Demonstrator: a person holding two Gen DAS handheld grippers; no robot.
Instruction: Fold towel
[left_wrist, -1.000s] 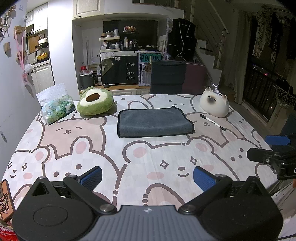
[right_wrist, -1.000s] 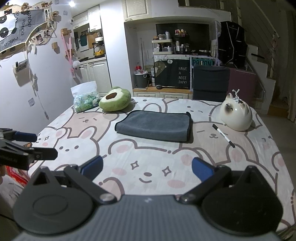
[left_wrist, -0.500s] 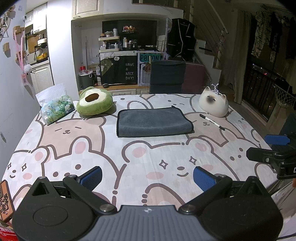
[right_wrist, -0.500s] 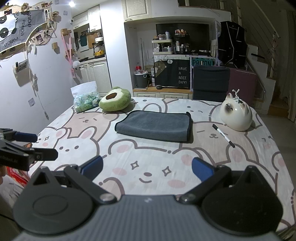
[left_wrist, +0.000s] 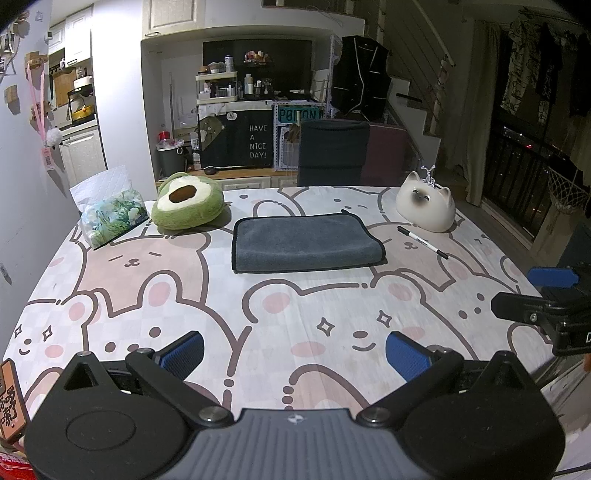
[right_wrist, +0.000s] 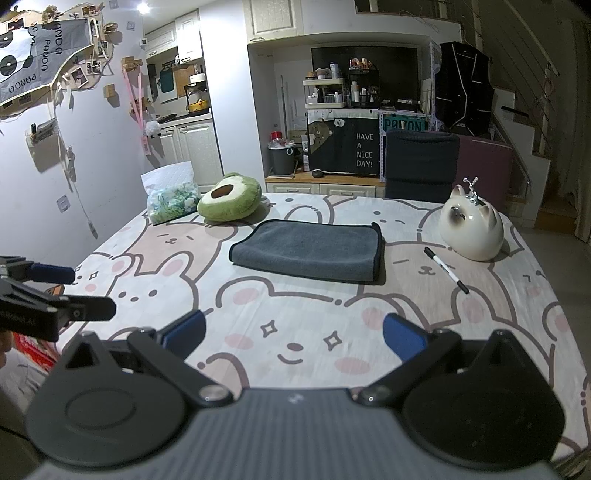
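Comparing this moment with the views from a second ago, almost nothing has changed: the left view has crept very slightly, the right view not at all. The towel (left_wrist: 306, 242) lies in the same spot on the bench (left_wrist: 280, 317), toward the far side, between the avocado cushion (left_wrist: 186, 205) and the cat figurine (left_wrist: 424, 206), with the pen (left_wrist: 423, 242) just beside its right edge. It already reads as doubled over, with a rounded fold along one end and flat, squared edges. The left claw (left_wrist: 293, 350) stands wide open and empty above the near edge, well apart from the towel. The right claw (right_wrist: 293, 334) is likewise spread wide with nothing in it. Judgement: either the fold is complete or a further fold has not begun; no contact is under way.
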